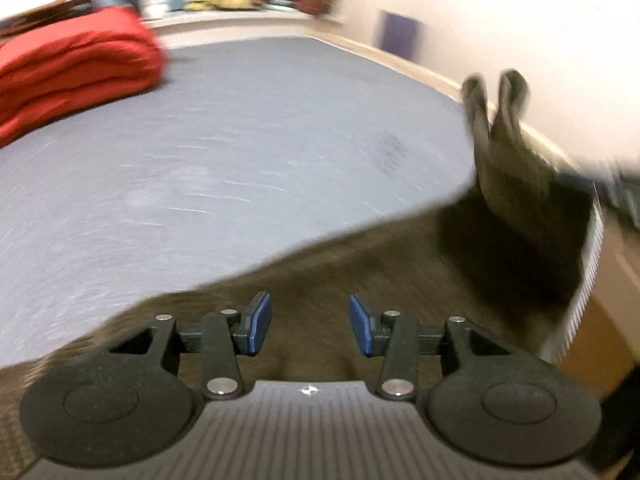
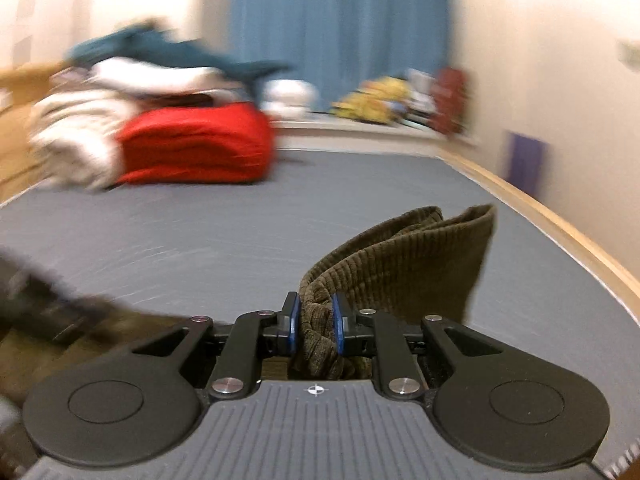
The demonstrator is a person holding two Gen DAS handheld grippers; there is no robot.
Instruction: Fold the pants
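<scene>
Olive-brown corduroy pants lie on a grey bed sheet. My right gripper is shut on a bunched fold of them, and the fabric stands up past the pads. In the left wrist view that lifted part hangs at the right from a blurred shape that I take for the right gripper. The rest of the pants spreads blurred under my left gripper. The left gripper's blue pads stand apart with nothing gripped between them.
A folded red blanket and a pile of pale and teal laundry sit at the far left of the bed. A wooden bed edge runs along the right wall. A cluttered sill and blue curtain are behind.
</scene>
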